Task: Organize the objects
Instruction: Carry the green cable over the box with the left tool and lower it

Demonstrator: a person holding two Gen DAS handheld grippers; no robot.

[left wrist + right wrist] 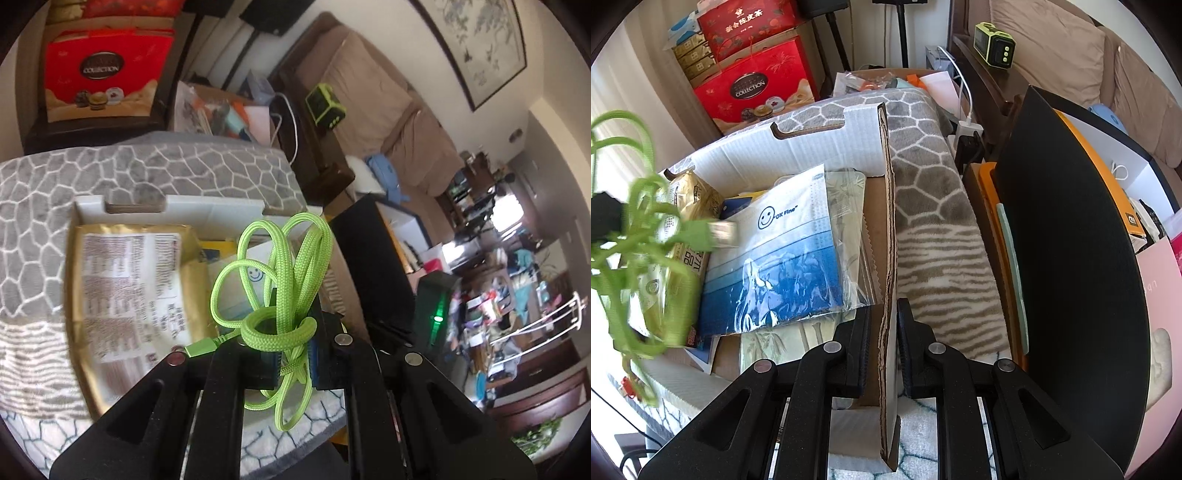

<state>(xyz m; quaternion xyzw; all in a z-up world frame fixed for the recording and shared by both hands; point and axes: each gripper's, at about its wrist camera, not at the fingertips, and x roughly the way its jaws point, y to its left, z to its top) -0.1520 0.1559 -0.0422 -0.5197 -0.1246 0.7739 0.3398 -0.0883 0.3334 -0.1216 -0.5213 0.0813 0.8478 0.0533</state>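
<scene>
A: Left tool point(291, 363), what's it doing?

B: Clamped on a bundle of green cord point(280, 295). Loops stick up above the fingers, a few strands hang below, and the cord's green plug point(201, 349) pokes out to the left, just beside the tool.

A: Where is that relative to the box?

B: Held up over the white cardboard box point(177, 206), not touching anything inside as far as I can tell. In the right wrist view the cord point(646, 236) shows blurred at the left edge, over the box's left part.

A: And the right tool point(884, 347)?

B: Closed on the box's right side wall point(888, 236), one finger inside, one outside, pinching the cardboard edge.

A: What's in the box?

B: A gold foil pack point(129, 288) w/ a printed label on the left, and a clear bag holding a blue and white packet w/ a smiley face point(783, 254) in the middle, lying on top of other flat stuff. Can't make out the rest.

A: Box sits on what?

B: A gray and white patterned blanket point(931, 206). Just right of it stands a big black panel point(1067, 229) w/ an orange edge. Behind the blanket, a red gift box point(753, 88) marked "COLLECTION". Far right, a tan sofa point(388, 96) w/ a green and black gadget point(325, 107) on the dark wood ledge near it.
</scene>
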